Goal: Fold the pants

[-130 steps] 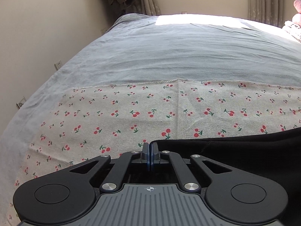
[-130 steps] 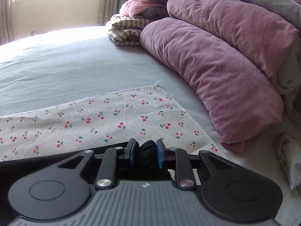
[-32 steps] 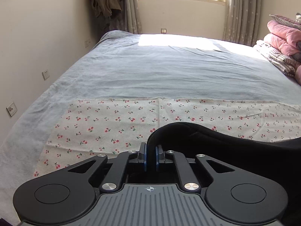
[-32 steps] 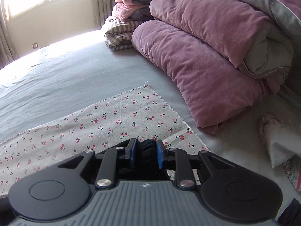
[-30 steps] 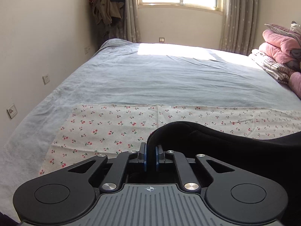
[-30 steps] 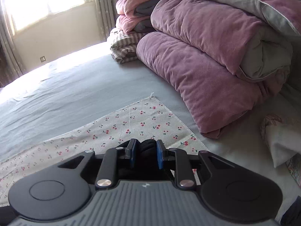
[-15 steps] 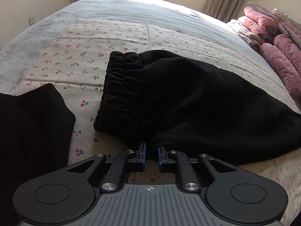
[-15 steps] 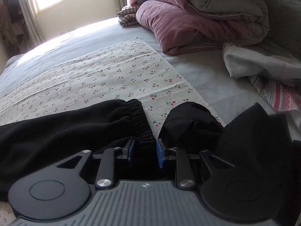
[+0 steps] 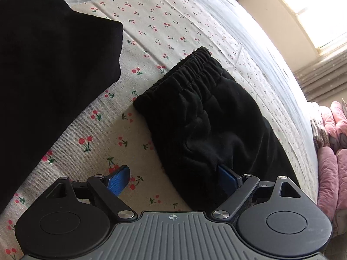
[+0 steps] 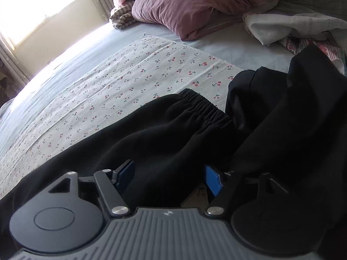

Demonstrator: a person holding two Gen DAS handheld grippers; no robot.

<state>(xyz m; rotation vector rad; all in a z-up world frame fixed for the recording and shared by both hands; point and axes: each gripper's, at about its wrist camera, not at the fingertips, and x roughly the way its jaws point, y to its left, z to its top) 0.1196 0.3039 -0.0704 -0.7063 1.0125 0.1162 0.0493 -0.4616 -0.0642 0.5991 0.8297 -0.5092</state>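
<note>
Black pants (image 9: 201, 117) lie flat on the cherry-print cloth (image 9: 164, 17), a gathered elastic band (image 9: 184, 71) toward the left wrist view's centre. My left gripper (image 9: 173, 179) is open, its jaws wide apart at the near edge of the fabric, gripping nothing. In the right wrist view the pants (image 10: 151, 134) spread left, with an elastic band (image 10: 206, 108) at centre. My right gripper (image 10: 169, 177) is open over the fabric's near edge. More black cloth (image 10: 292, 112) is heaped at the right.
Another black piece (image 9: 47, 65) lies left in the left wrist view. Purple and pink quilts (image 10: 188, 8) are stacked at the back right, with white crumpled cloth (image 10: 292, 26) beside them. The grey bedsheet (image 10: 65, 65) extends toward a bright window.
Both grippers held the pants up, then brought them down onto the cloth. Since half a second ago both have opened wide and let go of the fabric.
</note>
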